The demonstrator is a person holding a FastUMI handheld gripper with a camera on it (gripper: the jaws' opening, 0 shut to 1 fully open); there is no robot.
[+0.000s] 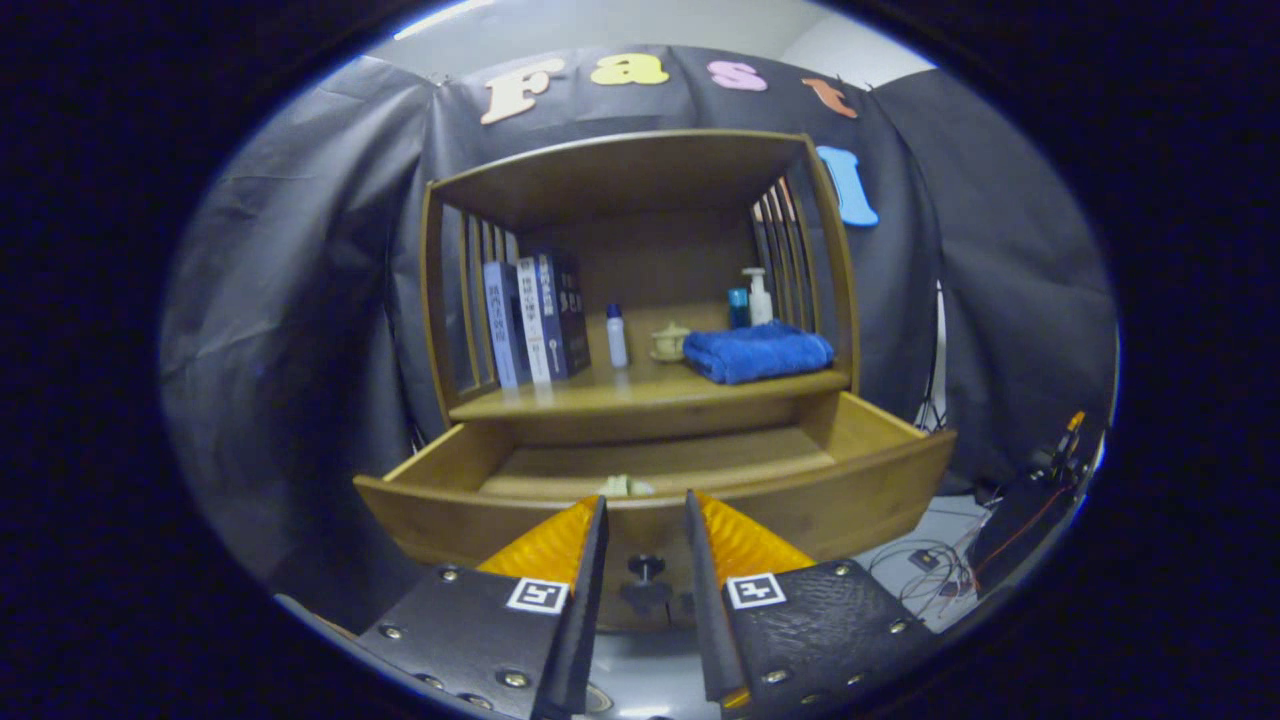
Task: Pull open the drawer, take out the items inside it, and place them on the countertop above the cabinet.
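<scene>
With the drawer [660, 500] already out and the gripper [646, 520] released, I'd clear the knob [646, 570], then dip onto the small pale item [625, 486].

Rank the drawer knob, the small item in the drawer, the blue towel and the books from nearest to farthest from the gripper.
From the open gripper:
1. Knob, between the fingers, on the drawer front.
2. Small pale item, just beyond the fingertips, inside the drawer.
3. Towel, on the countertop, right.
4. Books, on the countertop, left; close to the towel's depth, hard to separate.

Small item [625, 486] in drawer [880, 480]
</scene>
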